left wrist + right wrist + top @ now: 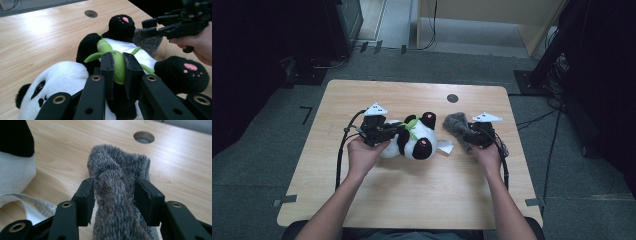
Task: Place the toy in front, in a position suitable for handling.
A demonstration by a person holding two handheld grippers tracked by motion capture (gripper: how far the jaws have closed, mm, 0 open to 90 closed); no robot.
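A black-and-white panda plush lies on its back in the middle of the wooden table. My left gripper comes in from the plush's left and is shut on the green bamboo stalk sewn to its chest; in the left gripper view both pads squeeze the stalk. To the right of the plush lies a grey furry cloth. My right gripper is shut on it, and a thick fold of the fur fills the space between the pads.
A white label sticks out from the plush toward the grey cloth. A round cable hole sits in the table behind both. Dark equipment and cables stand on the floor around the table.
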